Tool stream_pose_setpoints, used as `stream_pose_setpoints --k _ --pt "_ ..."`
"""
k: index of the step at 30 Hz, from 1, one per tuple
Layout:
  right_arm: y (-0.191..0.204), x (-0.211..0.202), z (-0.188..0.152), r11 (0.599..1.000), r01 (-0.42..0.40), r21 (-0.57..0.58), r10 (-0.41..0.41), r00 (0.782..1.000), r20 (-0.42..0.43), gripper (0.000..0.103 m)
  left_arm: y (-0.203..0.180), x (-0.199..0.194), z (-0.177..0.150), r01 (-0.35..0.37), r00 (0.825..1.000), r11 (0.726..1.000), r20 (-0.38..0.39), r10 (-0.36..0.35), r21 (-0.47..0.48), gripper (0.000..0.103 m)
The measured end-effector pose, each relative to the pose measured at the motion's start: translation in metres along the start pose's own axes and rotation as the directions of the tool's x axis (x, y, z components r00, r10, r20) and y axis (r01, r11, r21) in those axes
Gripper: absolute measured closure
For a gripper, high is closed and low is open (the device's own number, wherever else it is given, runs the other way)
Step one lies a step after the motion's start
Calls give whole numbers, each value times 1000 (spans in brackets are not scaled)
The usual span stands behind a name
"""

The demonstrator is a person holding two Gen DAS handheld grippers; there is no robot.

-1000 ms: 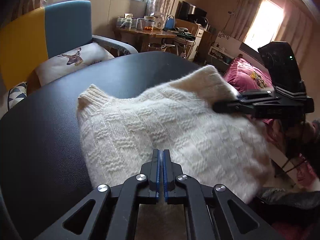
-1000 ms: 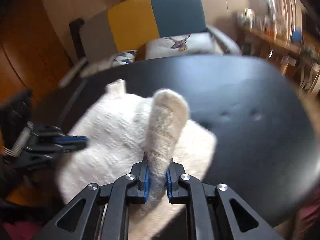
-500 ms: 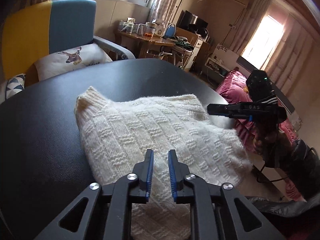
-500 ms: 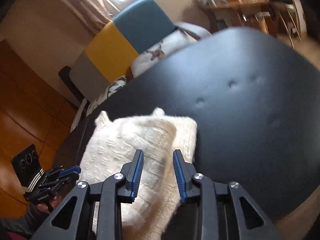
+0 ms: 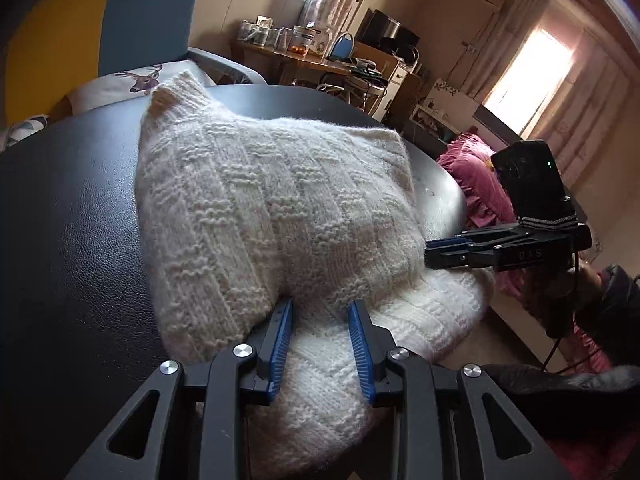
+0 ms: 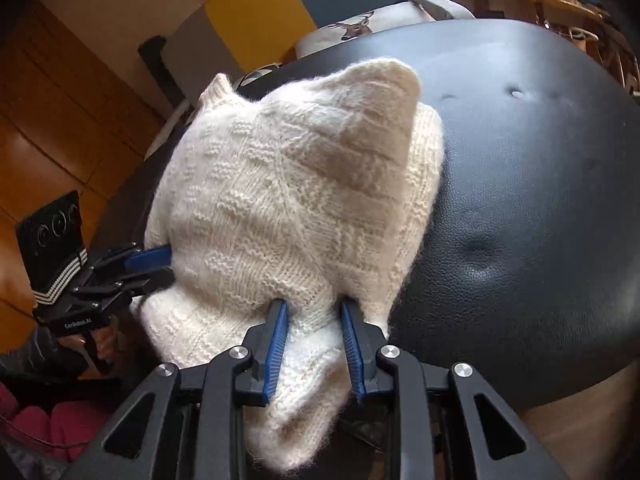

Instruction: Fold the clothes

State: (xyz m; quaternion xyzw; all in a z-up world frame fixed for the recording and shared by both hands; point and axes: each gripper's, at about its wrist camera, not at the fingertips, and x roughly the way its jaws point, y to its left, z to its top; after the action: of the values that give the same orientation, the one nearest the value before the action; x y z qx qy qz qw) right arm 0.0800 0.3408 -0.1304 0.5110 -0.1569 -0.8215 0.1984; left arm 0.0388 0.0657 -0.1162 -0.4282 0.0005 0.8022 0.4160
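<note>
A cream knitted sweater (image 5: 272, 208) lies folded in layers on the black padded table (image 5: 72, 240). My left gripper (image 5: 320, 322) is open, its blue-padded fingers pushed against the sweater's near edge, with knit lying between them. At the garment's right edge in the left wrist view sits the right gripper (image 5: 444, 248). In the right wrist view the sweater (image 6: 288, 200) fills the middle. My right gripper (image 6: 314, 322) is open too, straddling a fold at the near edge. The left gripper (image 6: 148, 258) touches the sweater's left side there.
A yellow and blue armchair (image 5: 100, 32) with a deer-print cushion (image 5: 136, 80) stands behind the table. A wooden side table with jars (image 5: 296, 56) and pink bedding (image 5: 476, 184) lie beyond. Bare black table surface (image 6: 540, 200) extends right of the sweater.
Both grippers were shut on the sweater a second ago, the right one lifting a fold. They let go, opened wider, and now press into the folded sweater's near edge.
</note>
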Motion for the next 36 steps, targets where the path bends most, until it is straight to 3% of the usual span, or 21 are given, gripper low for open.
stream_pose_setpoints --k 5,10,14,17,18,20,27,29,36 --pt "5 -6 0 1000 13 -15 -12 999 34 76 3 -9 3 35 998 997 48 -32 -70 72" --pt "6 -10 1 1000 12 6 -12 999 43 74 21 -29 22 -14 993 994 113 27 -108 55" --pt "1 -35 3 993 -75 92 68 995 79 74 54 -34 28 15 994 972 110 11 -233 50" --pt "-17 -61 1 953 -191 236 164 978 133 73 73 -34 24 31 995 950 100 0 -312 44" --pt "-28 -63 2 929 -219 298 180 972 151 73 79 -31 23 43 996 940 89 -14 -340 38" --pt "-47 -65 2 881 -262 395 206 962 179 73 89 -26 22 58 997 920 72 -32 -388 36" --pt "-75 -42 2 796 -304 524 250 953 173 72 89 -10 29 99 995 923 55 -85 -373 22" --pt "-83 -35 2 770 -314 556 265 949 170 72 89 -3 33 83 997 928 36 -75 -364 21" --pt "-94 -24 -4 726 -319 609 309 943 126 71 98 23 43 132 989 914 -17 -149 -384 17"
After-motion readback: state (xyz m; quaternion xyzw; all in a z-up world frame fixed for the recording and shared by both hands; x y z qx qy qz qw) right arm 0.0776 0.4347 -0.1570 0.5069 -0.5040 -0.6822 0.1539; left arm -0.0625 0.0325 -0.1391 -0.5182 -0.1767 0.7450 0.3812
